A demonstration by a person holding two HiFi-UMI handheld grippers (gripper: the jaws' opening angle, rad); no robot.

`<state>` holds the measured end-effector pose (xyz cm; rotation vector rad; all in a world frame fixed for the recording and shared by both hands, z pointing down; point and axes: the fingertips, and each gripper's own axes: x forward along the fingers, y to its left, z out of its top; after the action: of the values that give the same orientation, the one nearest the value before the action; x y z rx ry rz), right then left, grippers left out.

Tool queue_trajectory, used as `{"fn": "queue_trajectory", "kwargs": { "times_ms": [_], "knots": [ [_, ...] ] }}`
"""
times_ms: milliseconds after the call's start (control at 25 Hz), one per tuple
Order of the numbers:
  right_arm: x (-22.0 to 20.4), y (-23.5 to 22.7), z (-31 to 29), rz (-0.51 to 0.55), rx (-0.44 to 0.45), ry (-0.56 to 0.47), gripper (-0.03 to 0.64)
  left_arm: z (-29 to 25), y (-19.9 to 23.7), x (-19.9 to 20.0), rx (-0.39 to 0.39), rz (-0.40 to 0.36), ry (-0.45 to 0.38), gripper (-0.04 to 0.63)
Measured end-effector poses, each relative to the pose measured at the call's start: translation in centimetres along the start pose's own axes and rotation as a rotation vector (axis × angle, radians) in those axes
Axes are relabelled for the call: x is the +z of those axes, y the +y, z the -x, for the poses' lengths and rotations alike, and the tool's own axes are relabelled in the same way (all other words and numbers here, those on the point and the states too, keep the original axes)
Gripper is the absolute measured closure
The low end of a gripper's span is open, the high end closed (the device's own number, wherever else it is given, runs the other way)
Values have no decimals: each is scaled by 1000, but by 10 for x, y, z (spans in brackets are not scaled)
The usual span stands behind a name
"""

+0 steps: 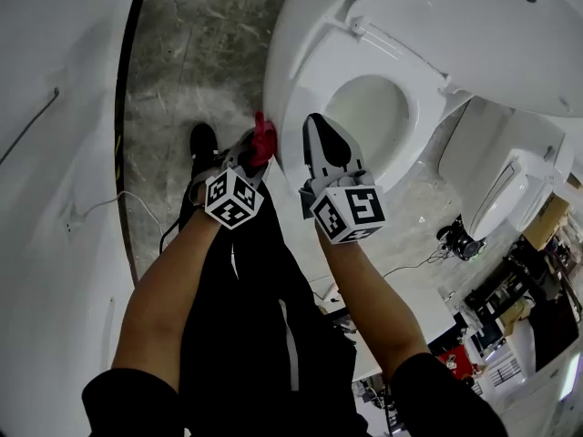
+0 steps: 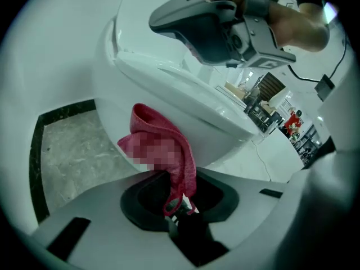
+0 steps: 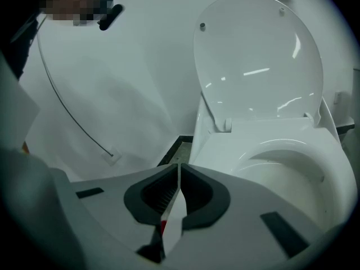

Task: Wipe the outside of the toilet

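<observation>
**A:** Why is the left gripper [image 1: 258, 156] low beside the toilet [image 1: 293, 66]?

**B:** Probably to wipe the bowl's outer wall. Its jaws pinch a red cloth [image 1: 263, 139], which seems to lie against the toilet's front-left side.

**A:** And the right gripper [image 1: 316, 130]?

**B:** It hangs over the toilet's front rim, jaws pressed together and empty. I'd guess it's just waiting.

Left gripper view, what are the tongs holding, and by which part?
The left tongs pinch a pink-red terry cloth by its lower end; the rest bunches up before the white ceramic toilet bowl.
</observation>
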<state>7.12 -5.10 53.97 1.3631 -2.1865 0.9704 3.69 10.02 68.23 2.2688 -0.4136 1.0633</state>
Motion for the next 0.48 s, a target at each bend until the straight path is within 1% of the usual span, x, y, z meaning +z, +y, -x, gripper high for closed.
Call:
{"fn": "queue_trajectory", "kwargs": {
  "times_ms": [40, 120, 160, 200, 240, 280, 360, 400, 480],
  "knots": [
    [1, 0, -1, 1, 3, 3, 577, -1, -15, -5, -34, 8, 16, 491],
    [4, 0, -2, 0, 6, 6, 577, -2, -48, -17, -132, 43, 56, 489],
    [6, -1, -3, -1, 8, 5, 577, -2, -60, -23, -179, 82, 71, 489],
    [10, -1, -4, -2, 10, 4, 577, 0, -67, -30, -208, 133, 77, 489],
    [14, 0, -4, -4, 13, 1, 577, 4, -68, -35, -216, 190, 75, 489],
    [18, 2, -3, -5, 18, -3, 577, 10, -63, -40, -204, 245, 66, 489],
    [28, 5, -2, -2, 31, -17, 577, 24, -36, -47, -133, 322, 42, 489],
    [35, 5, -3, 0, 37, -27, 577, 30, -13, -45, -81, 342, 24, 489],
    [48, 4, -6, -8, 43, -48, 577, 45, 44, -31, 30, 359, -22, 488]
  ]
}}
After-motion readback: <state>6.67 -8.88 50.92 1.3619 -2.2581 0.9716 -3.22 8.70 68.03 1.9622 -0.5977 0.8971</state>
